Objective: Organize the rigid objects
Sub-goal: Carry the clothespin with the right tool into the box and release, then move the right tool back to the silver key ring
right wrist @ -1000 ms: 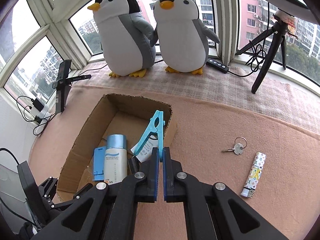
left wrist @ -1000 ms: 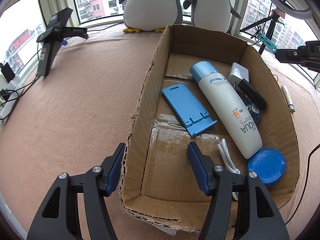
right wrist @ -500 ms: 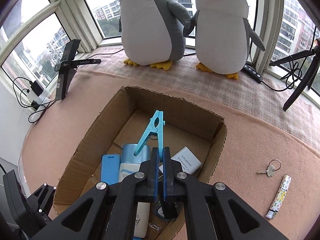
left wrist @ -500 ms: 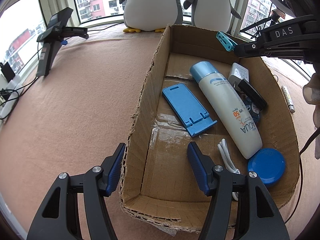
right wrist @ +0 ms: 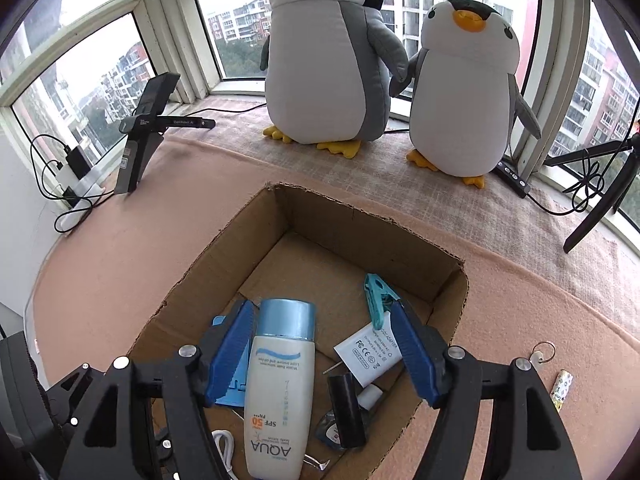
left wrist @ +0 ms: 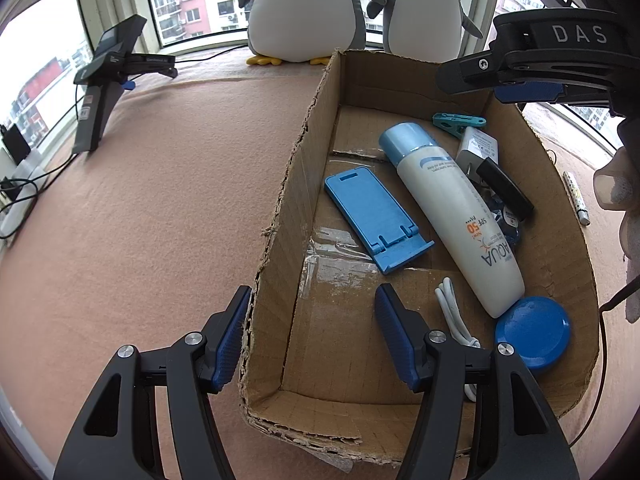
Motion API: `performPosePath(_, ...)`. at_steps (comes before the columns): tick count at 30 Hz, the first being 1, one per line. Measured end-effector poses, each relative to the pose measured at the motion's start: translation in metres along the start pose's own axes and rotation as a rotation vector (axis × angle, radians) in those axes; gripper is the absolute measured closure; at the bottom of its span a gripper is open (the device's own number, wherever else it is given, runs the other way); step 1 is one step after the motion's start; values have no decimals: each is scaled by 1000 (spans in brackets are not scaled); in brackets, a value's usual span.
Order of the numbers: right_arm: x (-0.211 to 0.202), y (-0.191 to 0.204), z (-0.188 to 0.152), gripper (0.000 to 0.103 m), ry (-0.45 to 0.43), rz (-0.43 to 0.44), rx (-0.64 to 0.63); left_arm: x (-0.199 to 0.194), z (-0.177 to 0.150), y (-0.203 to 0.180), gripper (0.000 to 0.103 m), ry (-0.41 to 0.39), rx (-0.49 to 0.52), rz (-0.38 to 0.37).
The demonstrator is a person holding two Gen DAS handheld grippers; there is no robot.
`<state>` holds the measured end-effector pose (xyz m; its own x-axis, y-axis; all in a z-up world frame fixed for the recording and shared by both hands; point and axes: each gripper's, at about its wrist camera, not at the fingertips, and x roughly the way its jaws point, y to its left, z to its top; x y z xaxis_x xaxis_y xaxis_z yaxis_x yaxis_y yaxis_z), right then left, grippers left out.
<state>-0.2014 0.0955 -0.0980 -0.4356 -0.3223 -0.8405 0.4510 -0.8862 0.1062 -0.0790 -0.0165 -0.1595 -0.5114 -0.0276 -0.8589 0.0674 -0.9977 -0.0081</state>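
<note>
Pink felt tabletop, right gripper just opened, empty, clothespin dropped in the cardboard box; next, that light, stiff lighter, pinch mid-body.

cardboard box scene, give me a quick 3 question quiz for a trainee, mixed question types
1. True or false: the teal clothespin is clamped in the right gripper.
2. Which lies outside the cardboard box? A) sunscreen bottle B) blue phone stand C) keys
3. Fill in: the left gripper has its fingers astride the box's ___ wall.

Key
1. False: its jaws have just been opening and the clothespin lies on the box floor.
2. C
3. Left side wall, as the left wrist view shows it.
</note>
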Motion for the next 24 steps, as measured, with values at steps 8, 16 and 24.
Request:
performPosePath(8, -8, -16, -5, 36, -3, 4, 23, 0, 0, 0, 41, 0, 1, 0)
performPosePath(16, -31, -57, -16, 36, -18, -19, 63, -1, 0, 0, 41, 0, 2, 2)
performPosePath(24, -51, -109, -29, 36, -18, -81, 104, -1, 1, 1, 41, 0, 3, 3)
